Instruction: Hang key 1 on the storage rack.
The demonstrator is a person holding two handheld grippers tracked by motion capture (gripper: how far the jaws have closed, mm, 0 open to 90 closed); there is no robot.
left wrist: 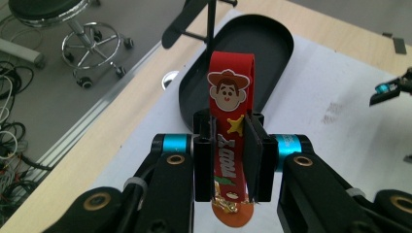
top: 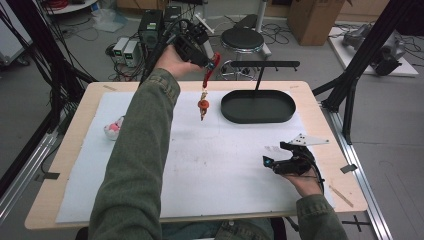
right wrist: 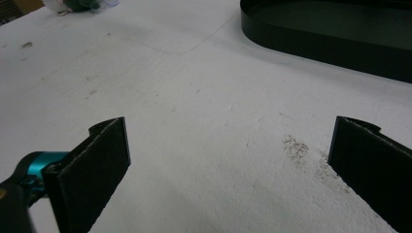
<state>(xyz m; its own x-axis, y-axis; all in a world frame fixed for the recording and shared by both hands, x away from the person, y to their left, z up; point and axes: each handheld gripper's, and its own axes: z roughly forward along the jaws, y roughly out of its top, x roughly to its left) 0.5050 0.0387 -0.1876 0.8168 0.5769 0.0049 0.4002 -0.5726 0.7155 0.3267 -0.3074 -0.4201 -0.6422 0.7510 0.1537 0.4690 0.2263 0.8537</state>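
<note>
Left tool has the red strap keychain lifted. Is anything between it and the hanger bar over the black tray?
Nothing visible blocks it. The left tool holds the red strap keychain in the air just left of the hanger bar, with open space between them. The right tool rests open near the table's front right, away from the black tray.

Grey floor (top: 390,165) all round; black round stool (top: 242,40) on a chrome wheeled base behind the table; cables (top: 75,30) snaking at left — small grey boxes (top: 126,50) beside them; cardboard box (top: 315,17) at back right; black frame struts (top: 370,45) on both sides; light flat, even.
</note>
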